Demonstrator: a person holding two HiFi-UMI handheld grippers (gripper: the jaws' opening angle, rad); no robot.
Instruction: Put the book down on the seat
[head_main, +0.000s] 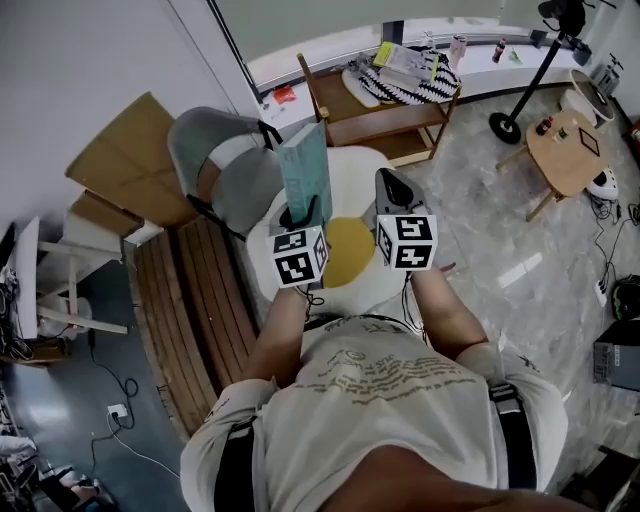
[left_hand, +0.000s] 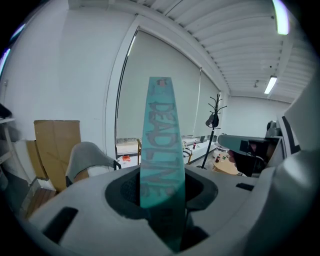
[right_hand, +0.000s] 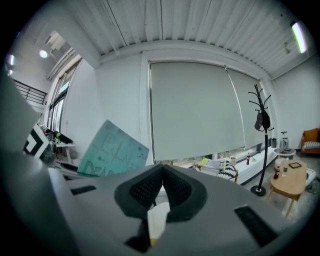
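Slippage is the main worry. The left tongs (head_main: 300, 216) are clamped on the lower end of the teal book (head_main: 305, 170), which stands upright above them with its spine towards the left gripper view. With only that one end pinched, a tilt of the wrist could let the tall free part swing and work loose from the pads.

I cannot tell which seat is meant. The grey chair (head_main: 215, 155) sits at 10 o'clock from the book, and a pale round cushion with a yellow centre (head_main: 350, 250) lies below at 5 o'clock. The book hangs in the air between them, touching neither. The chair's shell looks curved, so a book released on edge there would likely tip or slide towards the back. It probably needs laying flat before the tongs let go.

The right tongs (head_main: 393, 190) are closed together at 3 o'clock, just beside the book. They hold nothing I can name, though a pale sliver shows low between the jaws. A careless swing from that side could knock the cover.

The open wooden rack (head_main: 375, 125) at 1 o'clock holds a striped cushion (head_main: 400, 85) with papers or books (head_main: 405, 60) on top. The small round worktop (head_main: 570, 160) at 2 o'clock carries little bottles (head_main: 545, 126) and a dark-framed thing (head_main: 590, 142).
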